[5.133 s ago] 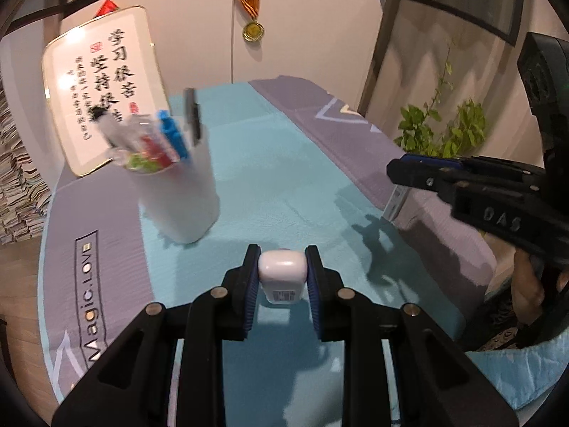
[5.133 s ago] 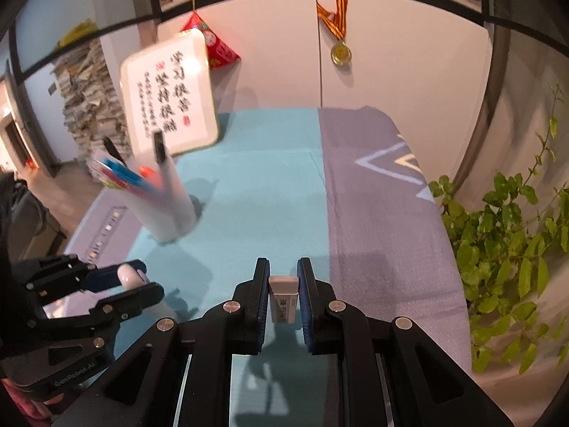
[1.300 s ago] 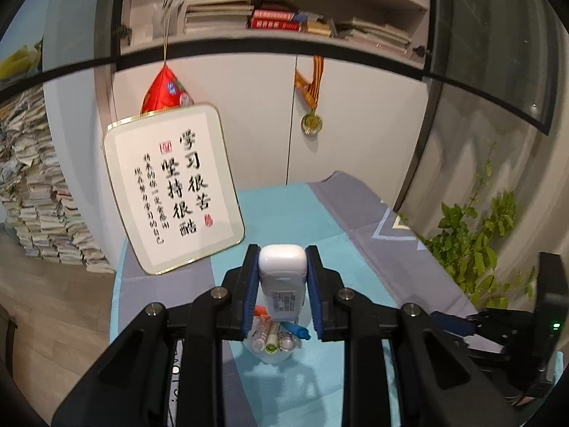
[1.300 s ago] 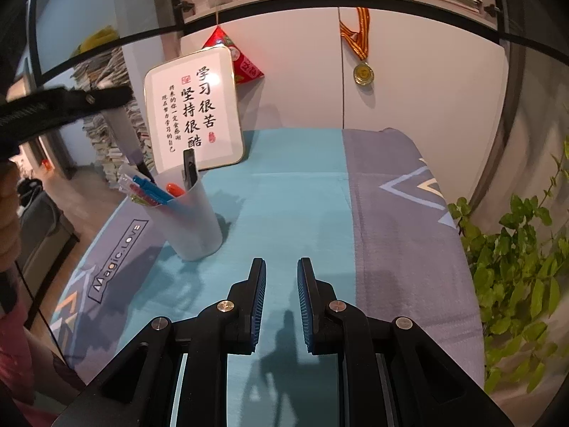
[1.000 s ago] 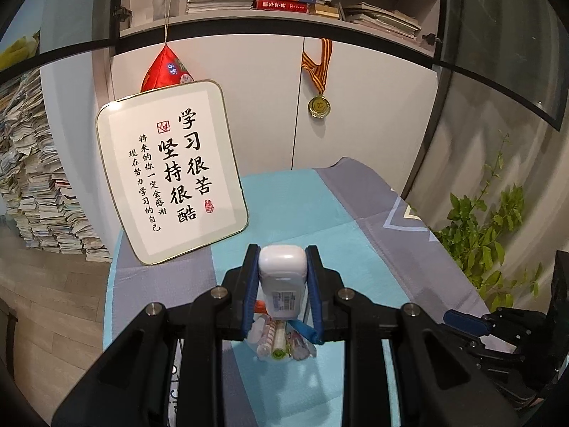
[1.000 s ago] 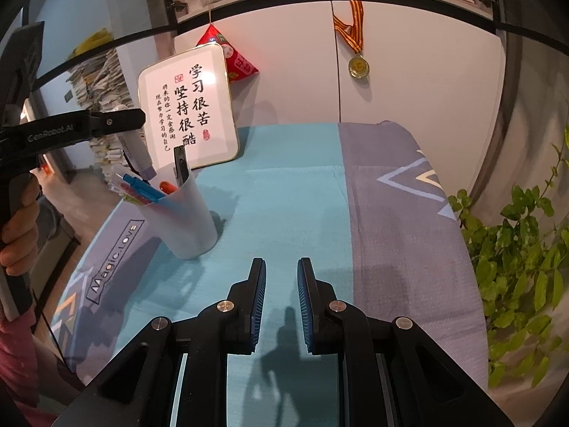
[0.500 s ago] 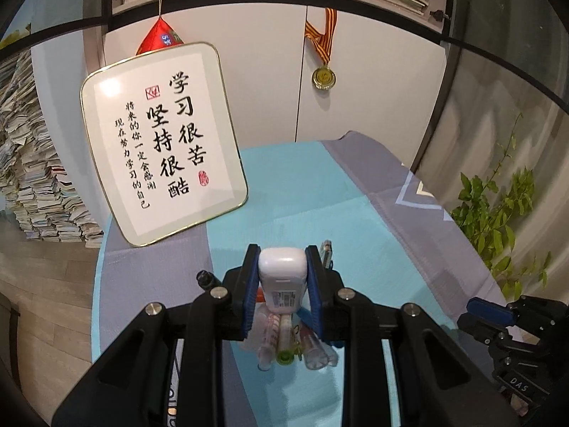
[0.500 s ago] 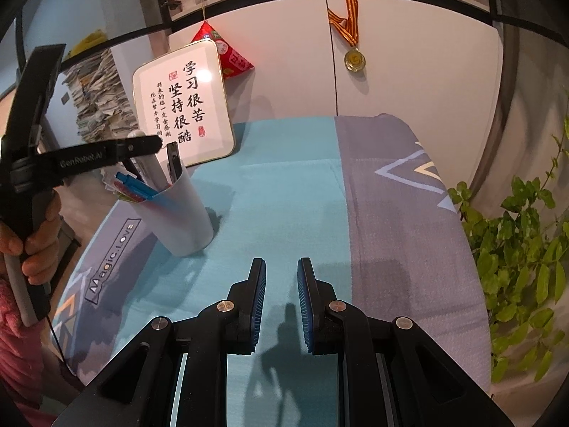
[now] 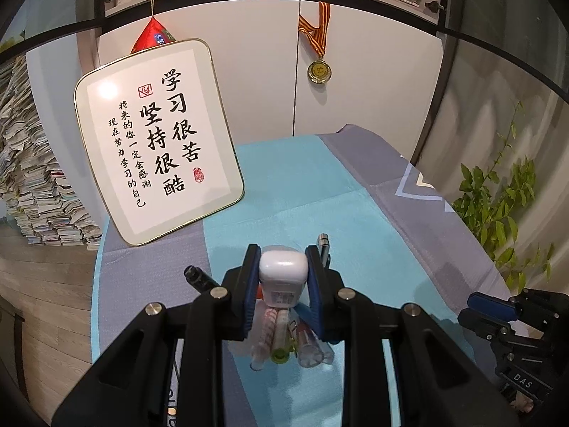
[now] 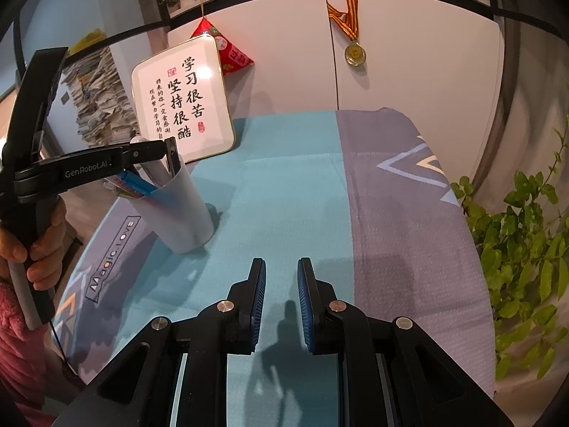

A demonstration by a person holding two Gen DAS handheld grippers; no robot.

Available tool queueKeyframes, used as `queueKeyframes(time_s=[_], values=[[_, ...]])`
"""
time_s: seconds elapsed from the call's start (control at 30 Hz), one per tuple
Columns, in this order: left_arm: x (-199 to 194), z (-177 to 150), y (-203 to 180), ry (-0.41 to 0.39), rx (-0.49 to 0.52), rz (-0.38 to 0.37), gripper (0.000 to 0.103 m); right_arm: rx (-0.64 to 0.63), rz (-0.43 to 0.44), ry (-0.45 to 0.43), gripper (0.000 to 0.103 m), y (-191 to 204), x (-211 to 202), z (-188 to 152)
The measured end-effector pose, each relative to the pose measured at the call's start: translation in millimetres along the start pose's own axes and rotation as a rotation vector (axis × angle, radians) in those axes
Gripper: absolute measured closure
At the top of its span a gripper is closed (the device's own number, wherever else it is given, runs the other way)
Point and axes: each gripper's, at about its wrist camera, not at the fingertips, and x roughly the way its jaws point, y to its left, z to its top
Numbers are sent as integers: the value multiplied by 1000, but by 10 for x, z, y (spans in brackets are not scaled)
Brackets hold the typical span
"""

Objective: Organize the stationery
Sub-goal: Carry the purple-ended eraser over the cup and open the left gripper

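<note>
My left gripper (image 9: 282,252) is shut on a white rounded item with a barcode label (image 9: 282,274). It hangs directly over the white pen cup (image 10: 177,210), whose pens (image 9: 281,331) show just below the held item. From the right wrist view the left gripper (image 10: 167,149) sits at the cup's rim, held by a person's hand (image 10: 42,245). My right gripper (image 10: 281,263) hovers over the teal mat with a narrow gap between its blue pads and nothing in it. It also shows in the left wrist view as the right gripper (image 9: 487,309) at the lower right.
A framed calligraphy board (image 9: 156,142) leans at the back left of the table. The teal and grey mat (image 10: 302,185) covers the tabletop. A green plant (image 10: 526,242) stands off the right edge. Paper stacks (image 9: 25,178) rise at the left. A medal (image 9: 319,71) hangs on the cabinet.
The left gripper has come down over the pen cup with the white item still in it. The right gripper held a small item five seconds ago, is empty now, and has stayed still.
</note>
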Motion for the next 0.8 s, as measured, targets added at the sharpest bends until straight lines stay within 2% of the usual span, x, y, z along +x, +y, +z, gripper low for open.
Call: queueKeyframes(time_s=[0.13,0.27,0.6,0.8], values=[[-9,5,7,-3,1,2,77,0,0,1,86,3,4,-2],[-50,4,13,-17,0,7,67,-2,-1,5,86,13,18,-23],[-138,0,11,-44,14,9,65,-4,-6,14,86,35,21,-37],[-271,-13,9,-78,14,15,54,-9,-11,11,86,84,-26,-52]])
